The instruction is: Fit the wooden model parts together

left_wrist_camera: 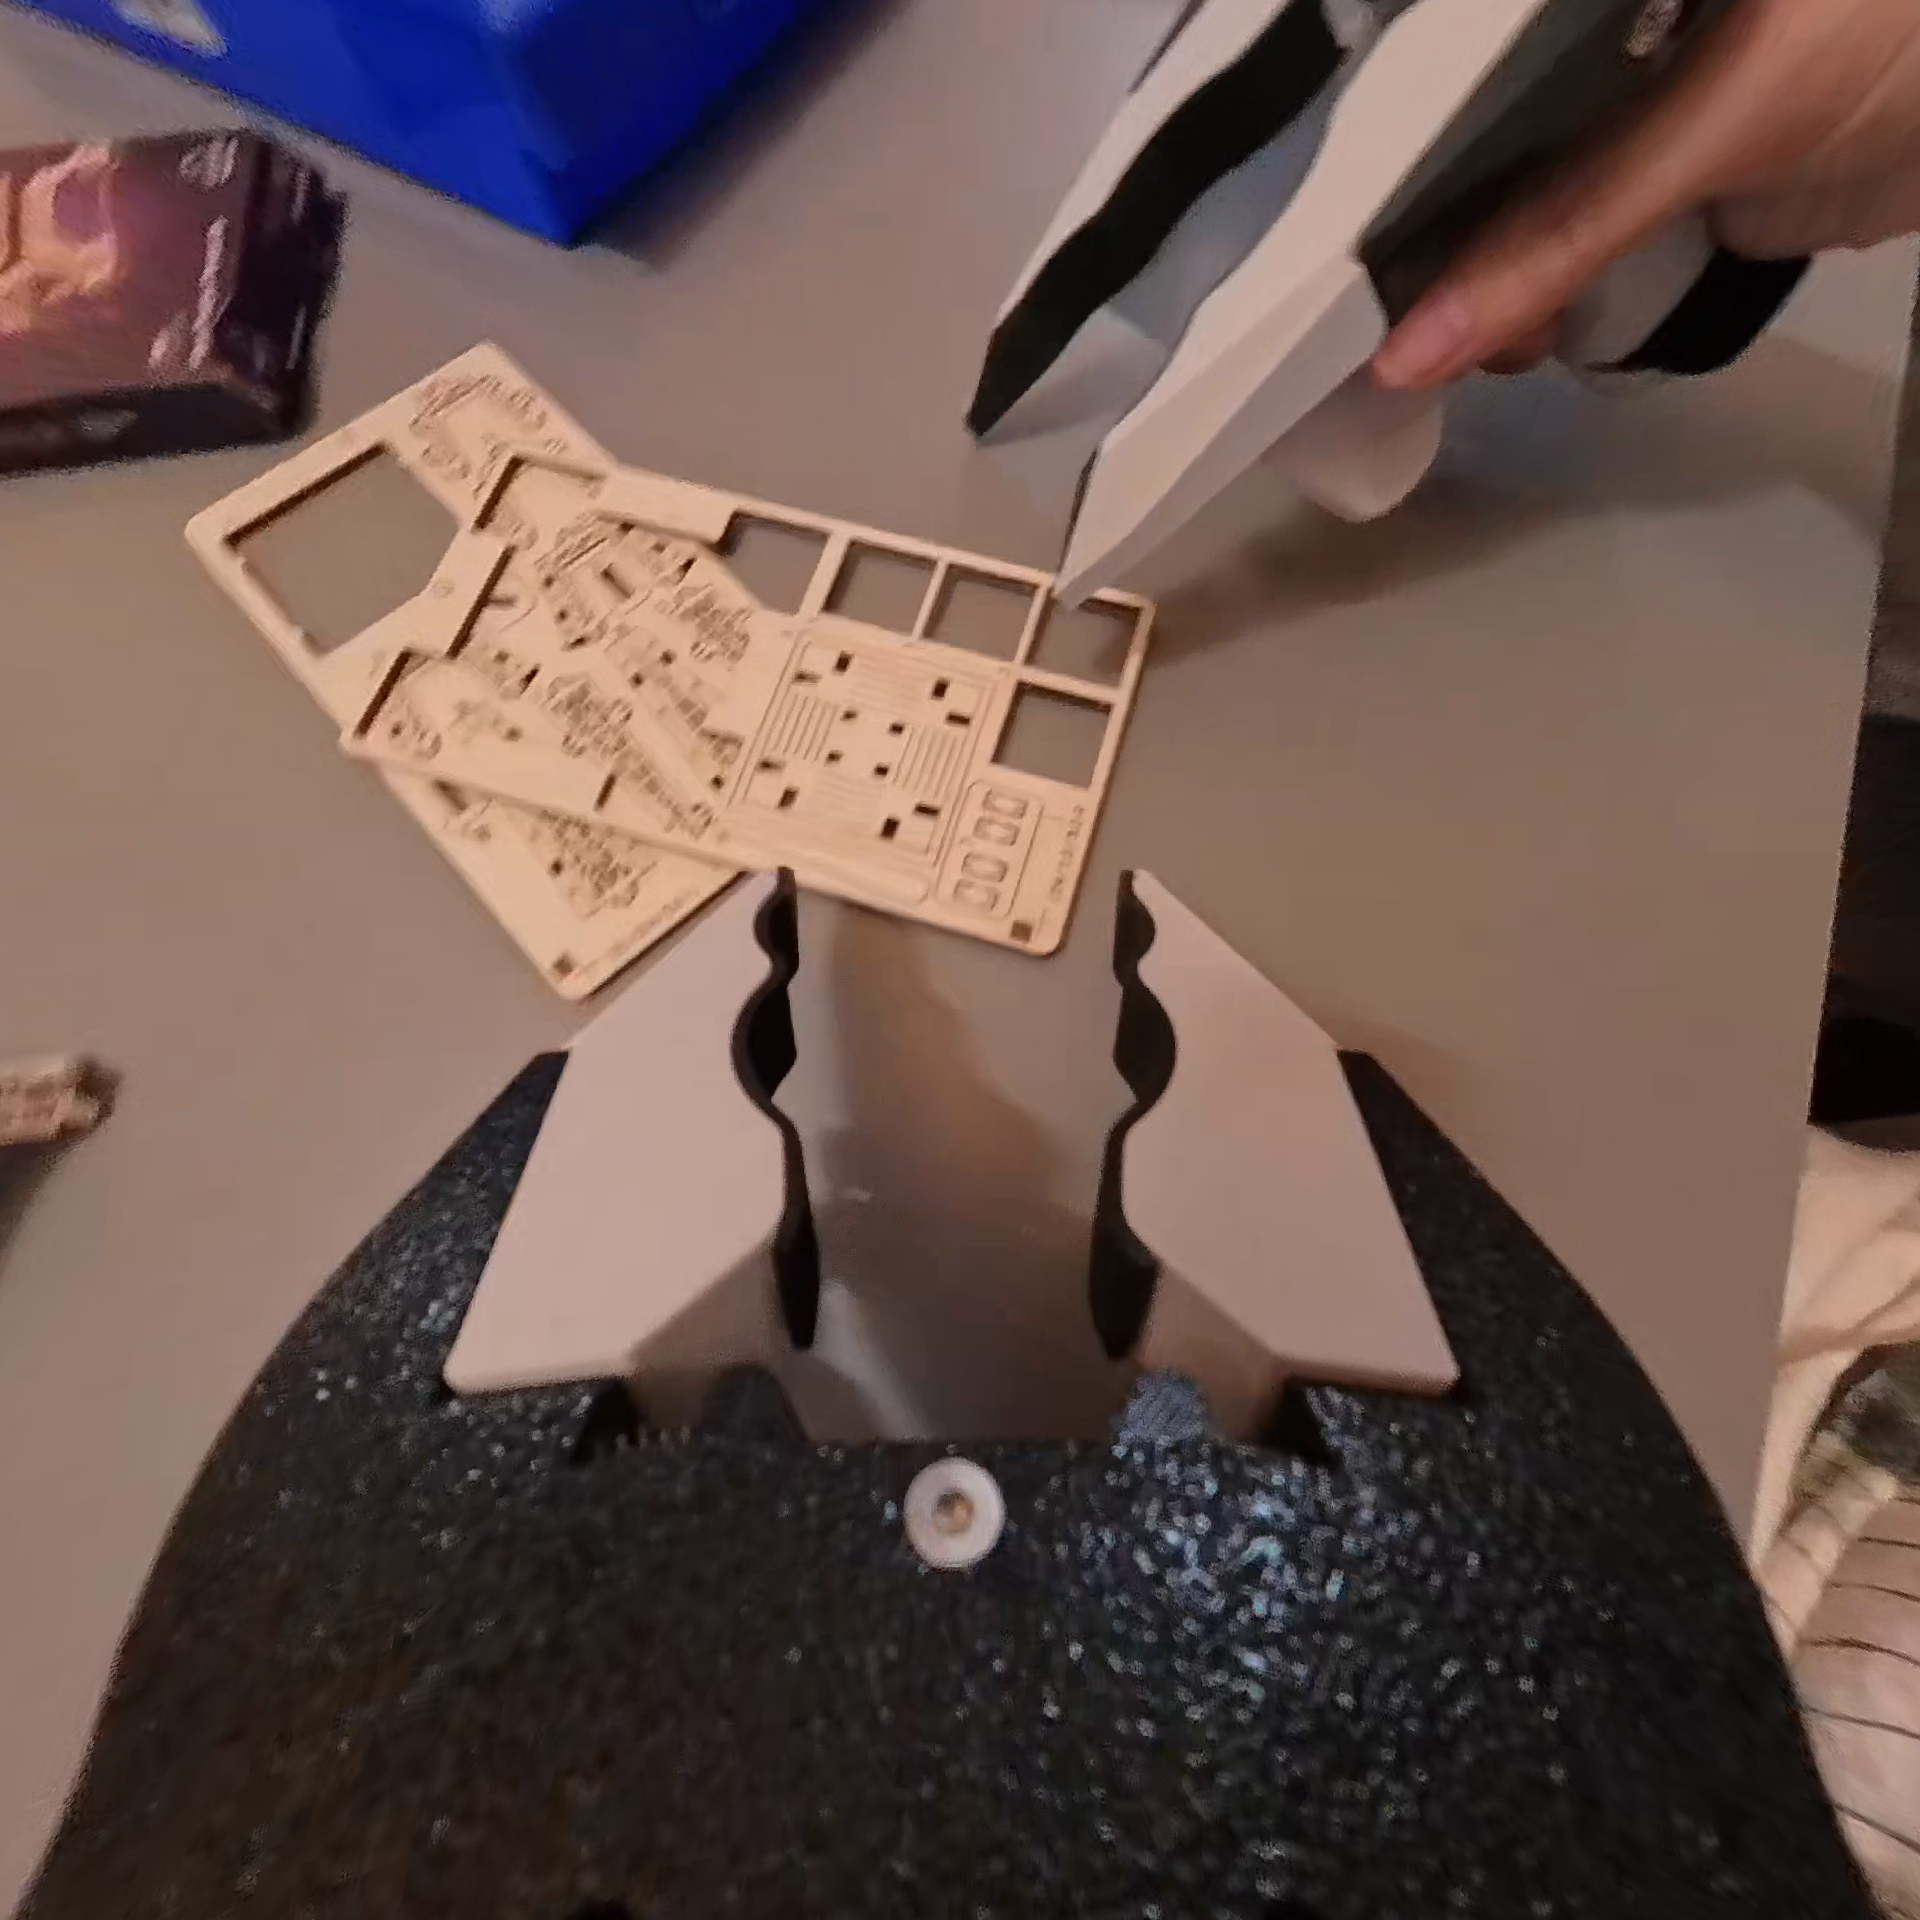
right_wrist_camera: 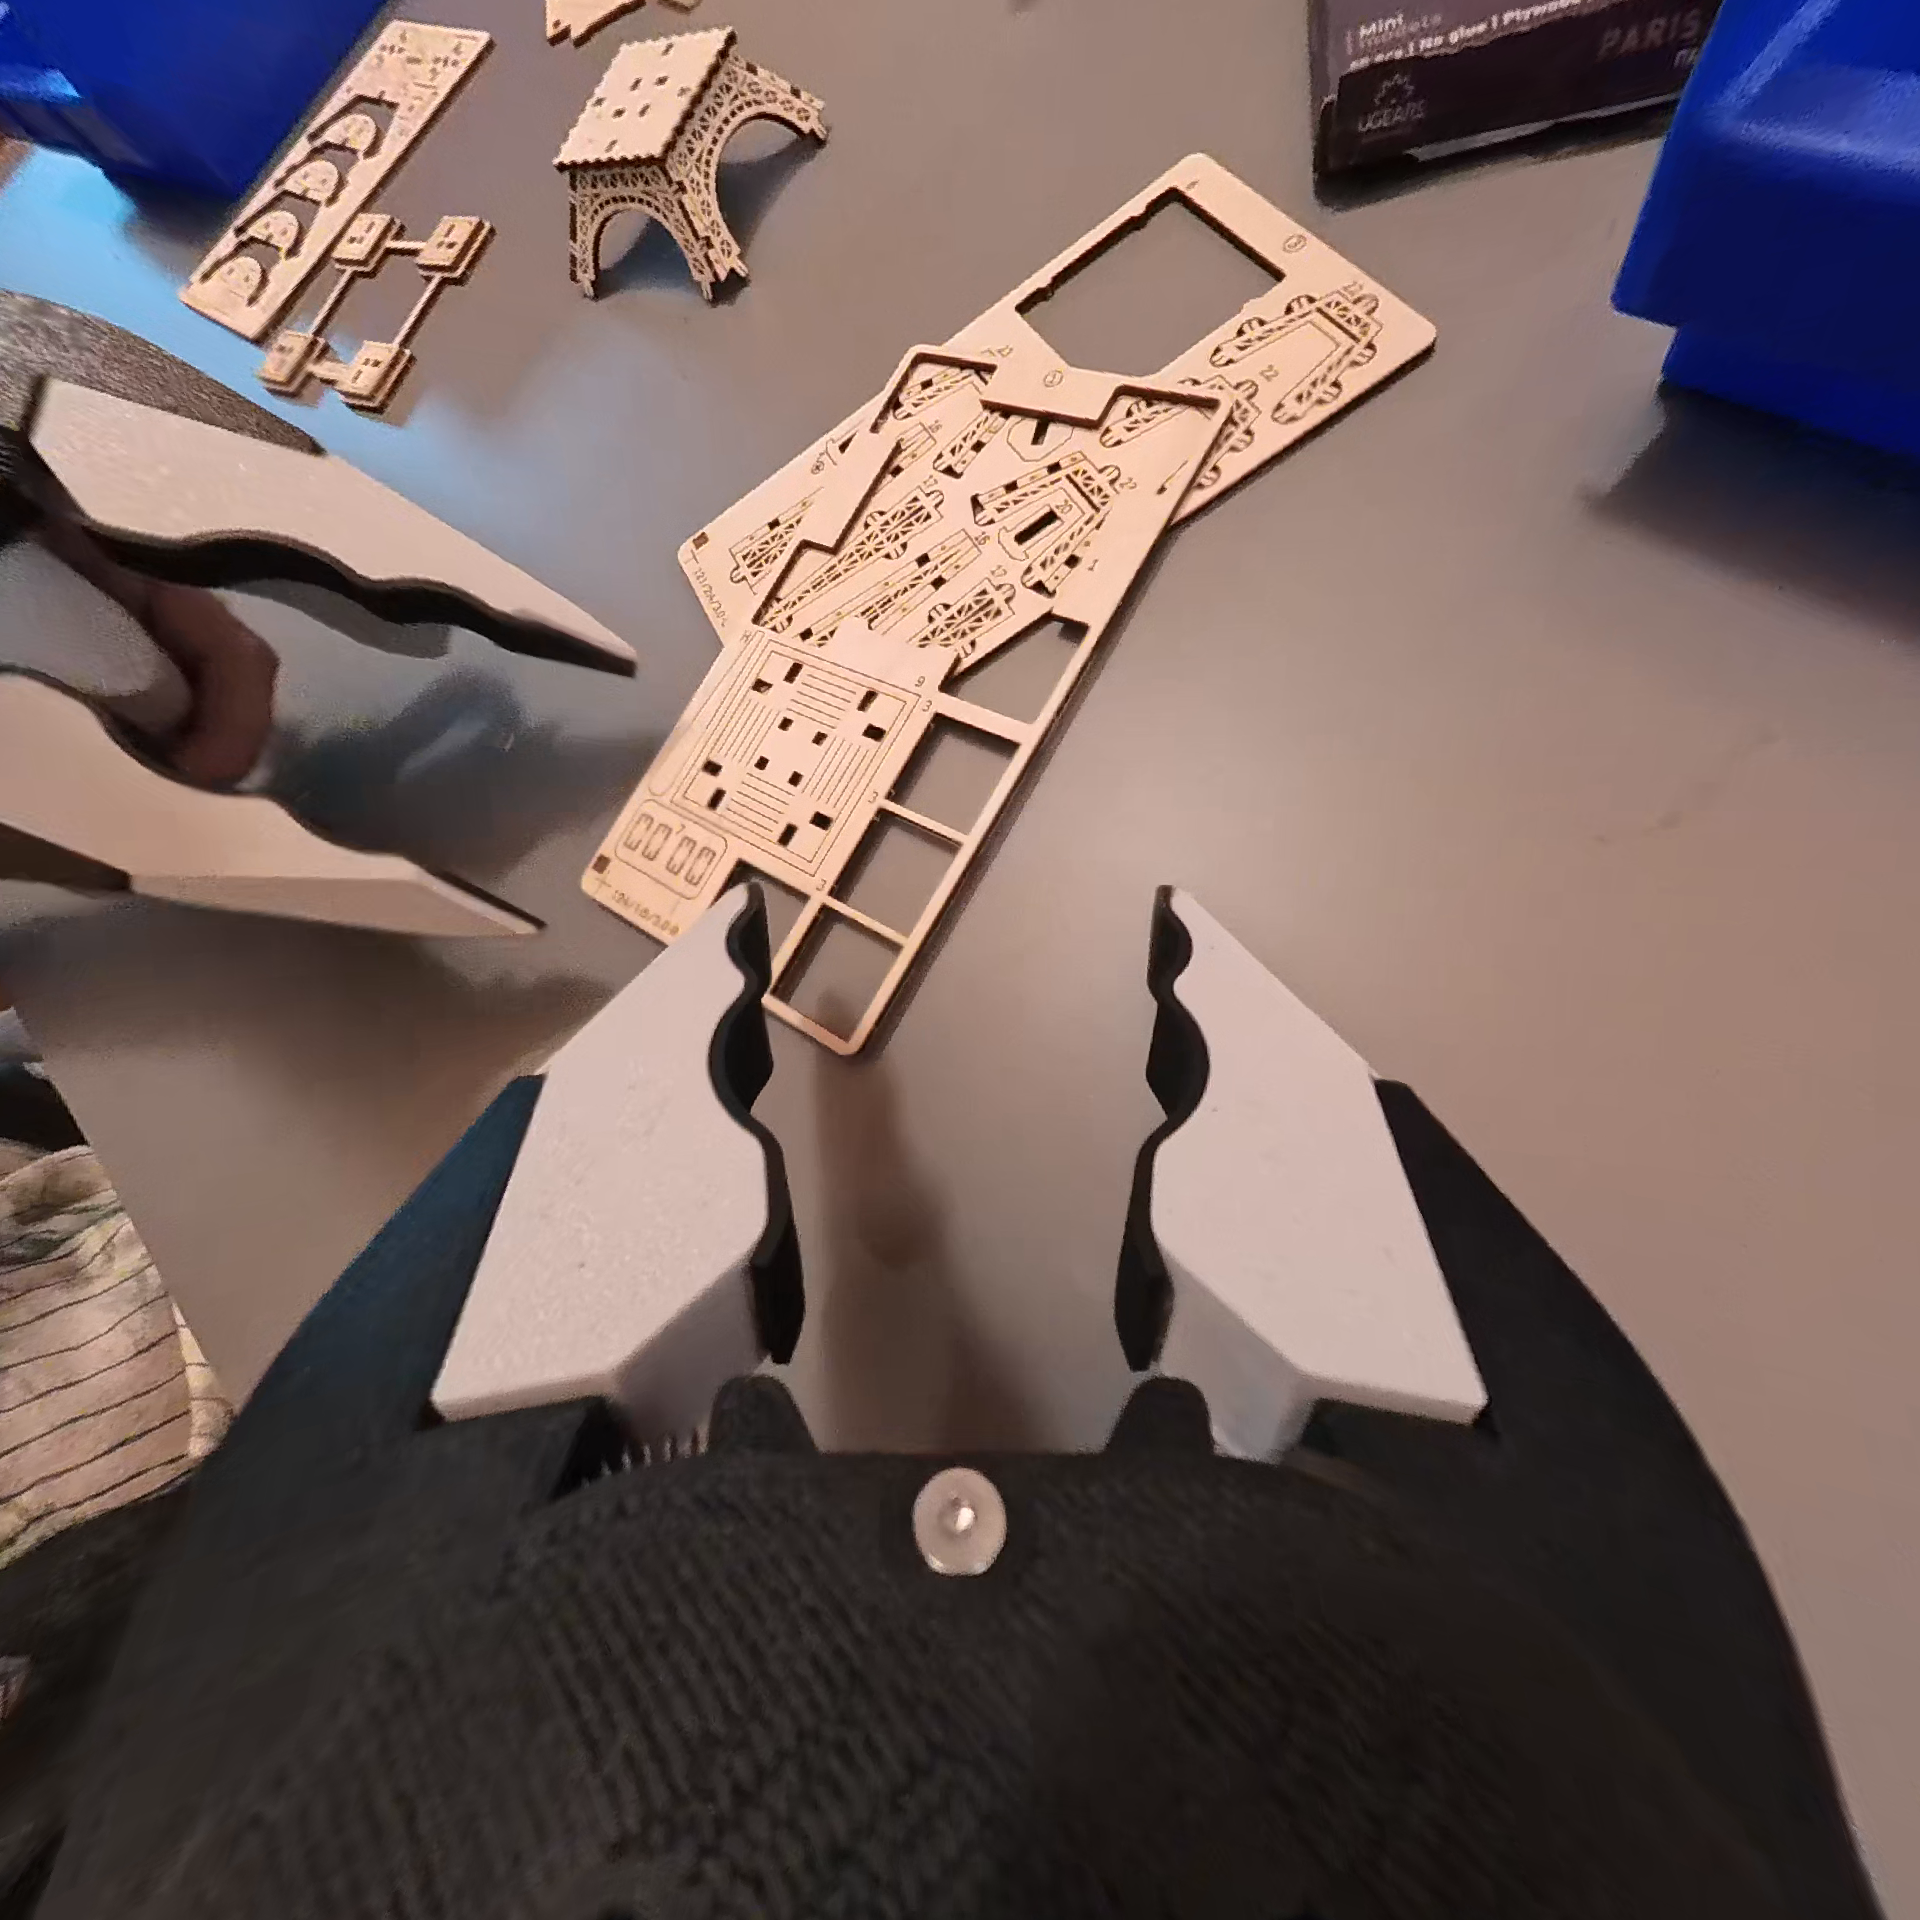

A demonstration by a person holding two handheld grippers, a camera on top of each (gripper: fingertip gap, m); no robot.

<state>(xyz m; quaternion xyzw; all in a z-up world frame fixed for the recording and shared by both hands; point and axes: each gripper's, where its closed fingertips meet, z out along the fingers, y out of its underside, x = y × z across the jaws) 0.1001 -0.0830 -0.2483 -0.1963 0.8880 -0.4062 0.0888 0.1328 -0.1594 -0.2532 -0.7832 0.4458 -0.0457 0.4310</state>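
Both grippers empty, fingers spread wide. Left gripper (left_wrist_camera: 956, 883) and right gripper (right_wrist_camera: 956, 904) hover at the near end of the stacked wooden sheets (right_wrist_camera: 935, 582), lying flat on the grey table (right_wrist_camera: 1455, 831). Assembled tower base (right_wrist_camera: 675, 156) stands well apart. Likely best — pin the frame with one gripper, then ease the slotted square part (right_wrist_camera: 800, 769) out gently; thin ply could snap.

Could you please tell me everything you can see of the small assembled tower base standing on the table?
The tower base is a small model section of pale laser-cut wood. Four lattice legs curve outward, joined by arches, and carry a flat square top pierced with small slots. It stands upright on the grey table, far from both hand-held grippers. Nothing touches it; a part-punched wooden sheet lies flat to its left.
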